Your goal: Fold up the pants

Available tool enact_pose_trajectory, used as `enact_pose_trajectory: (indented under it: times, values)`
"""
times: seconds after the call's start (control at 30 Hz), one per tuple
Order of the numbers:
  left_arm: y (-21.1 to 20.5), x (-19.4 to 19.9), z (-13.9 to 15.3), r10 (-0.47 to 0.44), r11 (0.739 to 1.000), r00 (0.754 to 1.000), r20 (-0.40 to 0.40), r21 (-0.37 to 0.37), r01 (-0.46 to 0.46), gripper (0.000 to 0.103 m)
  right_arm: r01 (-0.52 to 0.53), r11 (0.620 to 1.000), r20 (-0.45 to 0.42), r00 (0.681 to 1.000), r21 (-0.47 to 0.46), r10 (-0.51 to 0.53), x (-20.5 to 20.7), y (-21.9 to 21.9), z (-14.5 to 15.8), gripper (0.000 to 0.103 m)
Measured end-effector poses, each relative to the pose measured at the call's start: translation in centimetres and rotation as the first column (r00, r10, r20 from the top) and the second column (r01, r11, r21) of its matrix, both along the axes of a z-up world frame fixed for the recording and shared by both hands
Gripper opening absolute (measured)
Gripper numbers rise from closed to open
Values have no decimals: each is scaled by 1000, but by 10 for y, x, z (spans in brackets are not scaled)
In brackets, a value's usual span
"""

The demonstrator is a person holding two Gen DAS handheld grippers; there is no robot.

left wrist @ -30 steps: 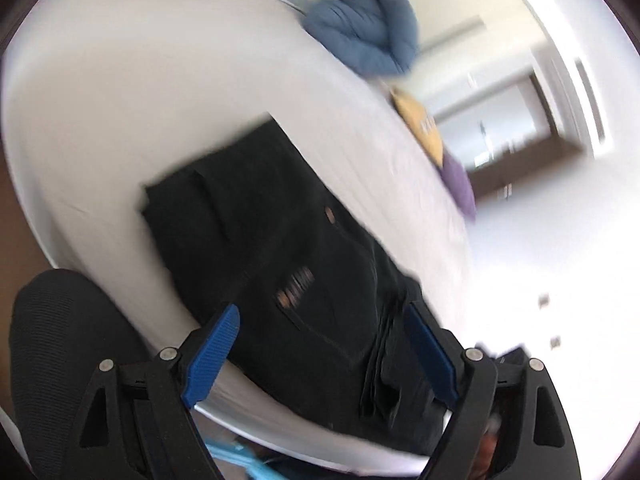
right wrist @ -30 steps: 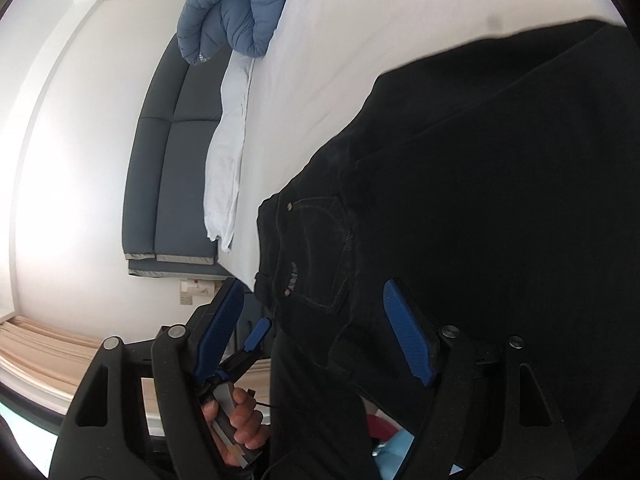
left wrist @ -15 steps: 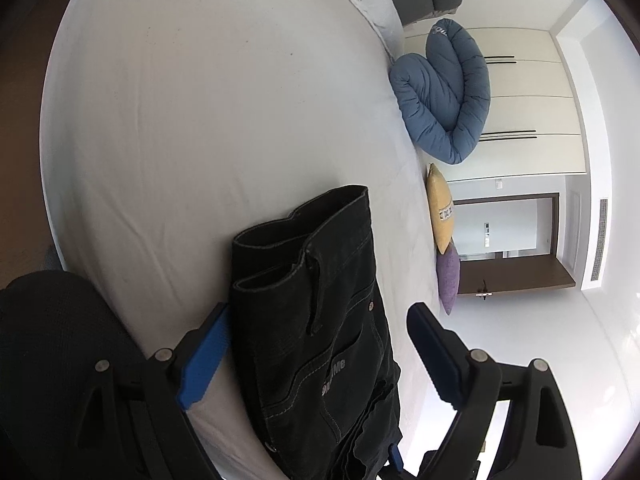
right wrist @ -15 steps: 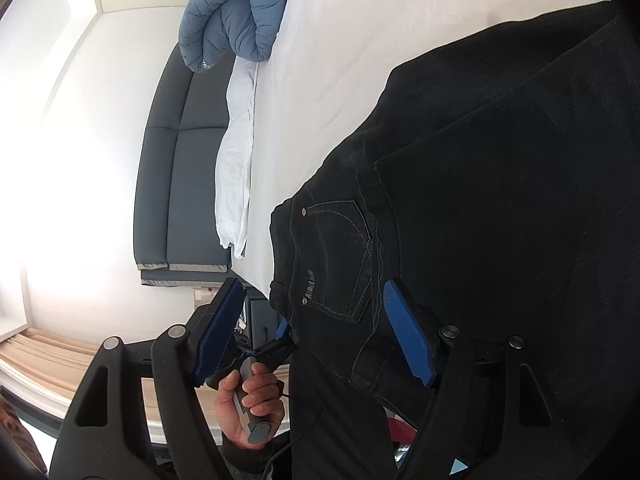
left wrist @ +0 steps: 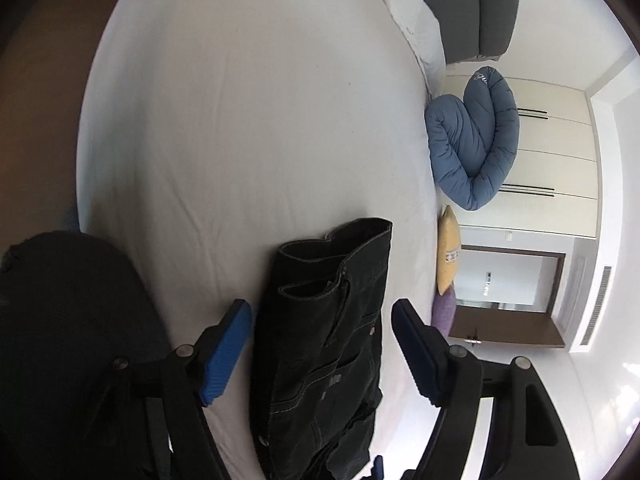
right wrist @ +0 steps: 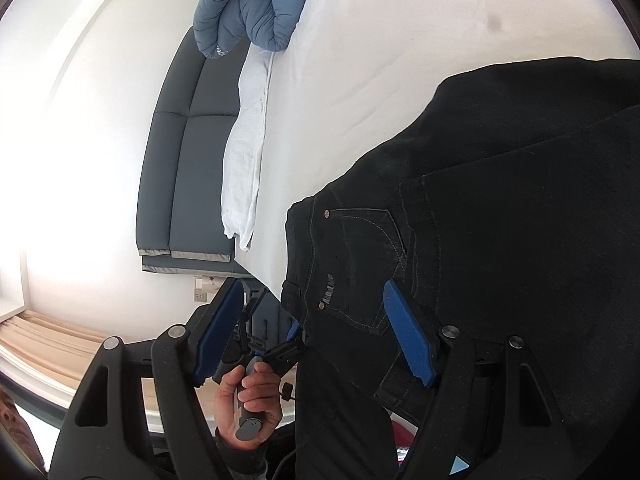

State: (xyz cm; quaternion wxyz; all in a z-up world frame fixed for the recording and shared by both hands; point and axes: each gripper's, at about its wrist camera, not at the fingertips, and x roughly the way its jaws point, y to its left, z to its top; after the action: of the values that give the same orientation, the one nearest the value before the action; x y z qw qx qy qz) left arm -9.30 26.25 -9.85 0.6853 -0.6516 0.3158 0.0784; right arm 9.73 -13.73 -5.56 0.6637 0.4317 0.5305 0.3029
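Note:
Black jeans (left wrist: 324, 344) lie on the white bed (left wrist: 240, 128), waistband end towards the bed's near edge. In the left wrist view my left gripper (left wrist: 322, 344) is open, its blue pads on either side of the jeans' folded end, not closed on it. In the right wrist view the jeans (right wrist: 480, 216) spread wide, back pocket showing. My right gripper (right wrist: 314, 332) is open over the waistband edge. The left gripper (right wrist: 280, 344), held by a hand, shows beside the waistband.
A rolled blue duvet (left wrist: 472, 148) lies at the bed's far side, also in the right wrist view (right wrist: 248, 4). A yellow pillow (left wrist: 448, 256) and a purple one (left wrist: 444, 312) lie beside it. A grey sofa (right wrist: 188, 168) stands past the bed. A black chair back (left wrist: 68, 352) is close left.
The left gripper has swung round and dropped low at the jeans' end, now looking along the bed. The right gripper has shifted slightly; both jaws stay open.

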Motion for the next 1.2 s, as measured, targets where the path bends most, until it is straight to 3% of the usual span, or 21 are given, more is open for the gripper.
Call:
enact_pose_trajectory:
  times: [0.07, 0.17, 0.23, 0.27, 0.4, 0.43, 0.5, 0.57, 0.63, 0.8, 0.93, 1.1, 1.2]
  values:
    - [-2, 8, 5, -44, 996, 999, -4, 73, 44, 80, -5, 1000, -6, 1000, -3, 5, 2, 2, -2, 72]
    - [-7, 29, 1, -129, 986, 992, 0, 109, 128, 82, -5, 1000, -20, 1000, -4, 5, 4, 5, -7, 72]
    - [-10, 46, -7, -182, 978, 983, 6, 101, 181, 83, -6, 1000, -18, 1000, -1, 6, 5, 8, -9, 72]
    - [-10, 52, -11, -198, 976, 980, 19, 96, 195, 90, -10, 1000, -15, 1000, 2, 10, 5, 9, -8, 72]
    - [-2, 56, -16, -150, 989, 987, 64, 6, 150, 96, -24, 1000, -2, 1000, 10, 24, 7, 12, -6, 72]
    - [-1, 54, -17, -135, 991, 988, 72, -12, 136, 93, -25, 1000, -6, 1000, 8, 25, 7, 13, -6, 72]
    - [0, 51, -17, -139, 990, 989, 55, -1, 139, 74, -32, 999, -16, 999, 7, 32, 11, 16, -9, 72]
    - [0, 48, -20, -152, 988, 988, 39, 5, 152, 44, -45, 999, -19, 999, 2, 45, 15, 20, -11, 72]
    - [2, 42, -26, -149, 988, 988, 39, -30, 150, 31, -69, 998, -31, 997, -5, 69, 18, 26, -16, 72]
    - [1, 41, -9, -167, 986, 985, 49, 29, 166, 25, -117, 992, -91, 989, -51, 113, 29, 36, -31, 72]
    - [-4, 44, 15, -189, 979, 979, 80, 90, 181, 18, -154, 977, -139, 981, -149, 134, 39, 47, -52, 72]
    - [-24, 52, 57, -263, 951, 955, 135, 202, 233, 17, -154, 969, -142, 982, -193, 128, 43, 55, -60, 71]
    - [-45, 60, 84, -324, 921, 932, 160, 280, 272, 17, -139, 971, -119, 986, -193, 117, 39, 54, -61, 71]
